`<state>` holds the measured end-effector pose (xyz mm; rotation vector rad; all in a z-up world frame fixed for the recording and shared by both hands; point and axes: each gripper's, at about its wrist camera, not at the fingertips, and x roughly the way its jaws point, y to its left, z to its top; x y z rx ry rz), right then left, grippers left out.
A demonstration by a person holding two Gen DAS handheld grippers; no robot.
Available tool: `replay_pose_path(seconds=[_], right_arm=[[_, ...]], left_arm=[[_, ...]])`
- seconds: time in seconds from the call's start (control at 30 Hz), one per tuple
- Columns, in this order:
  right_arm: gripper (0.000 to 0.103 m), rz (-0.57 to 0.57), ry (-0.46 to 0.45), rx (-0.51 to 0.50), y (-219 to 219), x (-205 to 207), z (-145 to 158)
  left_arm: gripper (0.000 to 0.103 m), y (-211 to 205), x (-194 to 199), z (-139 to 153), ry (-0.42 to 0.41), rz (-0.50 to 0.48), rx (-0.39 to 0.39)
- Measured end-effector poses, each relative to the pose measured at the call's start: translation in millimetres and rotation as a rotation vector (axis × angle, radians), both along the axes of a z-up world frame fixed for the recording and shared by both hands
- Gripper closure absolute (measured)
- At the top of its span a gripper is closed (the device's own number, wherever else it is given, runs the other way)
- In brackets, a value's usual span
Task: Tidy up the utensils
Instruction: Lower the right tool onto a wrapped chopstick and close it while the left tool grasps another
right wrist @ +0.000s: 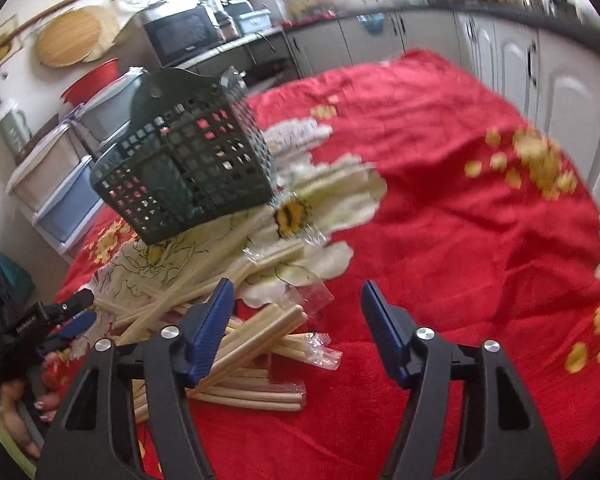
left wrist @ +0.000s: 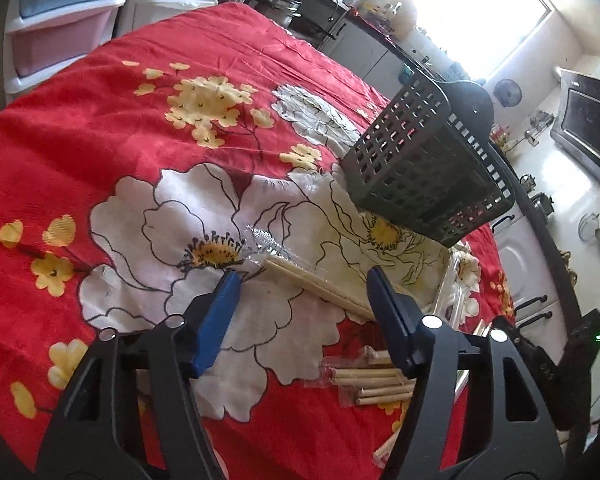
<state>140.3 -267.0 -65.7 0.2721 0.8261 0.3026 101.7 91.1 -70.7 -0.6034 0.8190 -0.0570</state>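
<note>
A dark green perforated utensil basket stands tilted on the red flowered tablecloth, to the right of my left gripper. That gripper is open above a plastic-wrapped pair of wooden chopsticks, and its pads do not touch them. More wrapped chopsticks lie lower right. In the right wrist view the basket is upper left, with a loose pile of wrapped chopsticks below it. My right gripper is open over the pile's right edge and bare cloth, holding nothing. The left gripper shows at the far left in a person's hand.
The tablecloth covers the whole table. Plastic storage drawers stand past its far edge. White kitchen cabinets and a counter with a microwave run close along the sides.
</note>
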Motion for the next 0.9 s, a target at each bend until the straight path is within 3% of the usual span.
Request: replay_pose_path(seconds=[0.1, 0.17, 0.47, 0.9], right_arm=[[0.051, -0.004, 0.052, 0.053, -4.4, 7.3, -6.3], [0.055, -0.01, 0.082, 0.088, -7.9, 10.6, -10.4], [0.085, -0.02, 0.093, 0.162, -18.3, 14.7, -9.9], [0.093, 0.003, 0.013, 0.196, -22.6, 6.1, 20.4]], left_arm=[[0.05, 2.9, 4.6, -2.3, 0.003, 0.001, -0.023], [0.059, 4.7, 7.0, -3.0, 0.006, 0.009, -0.028], [0.072, 14.1, 15.1, -7.8, 0.021, 0.035, -0.069], [0.093, 29.7, 21.2, -16.6, 0.042, 0.068, -0.117]])
